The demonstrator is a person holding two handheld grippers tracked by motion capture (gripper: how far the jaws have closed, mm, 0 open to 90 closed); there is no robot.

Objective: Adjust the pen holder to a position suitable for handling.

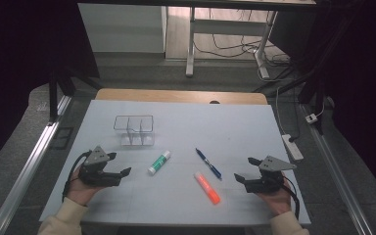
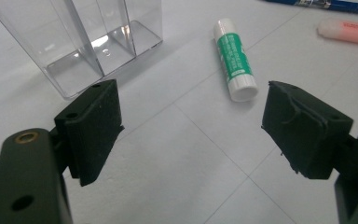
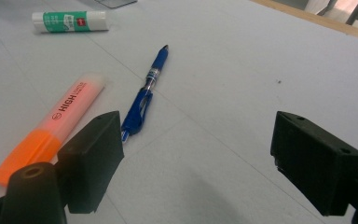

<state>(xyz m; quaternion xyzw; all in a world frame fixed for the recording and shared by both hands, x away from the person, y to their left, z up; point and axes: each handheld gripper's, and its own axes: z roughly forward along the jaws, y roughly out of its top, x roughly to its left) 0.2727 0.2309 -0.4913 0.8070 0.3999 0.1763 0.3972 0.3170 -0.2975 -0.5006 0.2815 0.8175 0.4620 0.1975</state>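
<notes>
**Both grippers spread and empty at the near edge**

Nearest the person, the left gripper [image 1: 120, 165] and the right gripper [image 1: 242, 169] rest low over the white table [image 1: 245, 127], each held in a hand, and well apart from each other. On both, the jaws stand wide apart with nothing between them; the left gripper view and the right gripper view each show bare table in the gap.

Between the grippers lies the highlighter [image 1: 207, 188], orange with a pale cap, flat on the table and closer to the right gripper. Just beyond it lies the blue pen [image 1: 208, 163], also flat, near the highlighter but not touching it. Left of the pen lies the glue stick [image 1: 159, 162], green and white, just ahead of the left gripper's jaws.

Farther back stands the clear organizer [image 1: 134, 130], upright, split into compartments, with nothing in them.
</notes>
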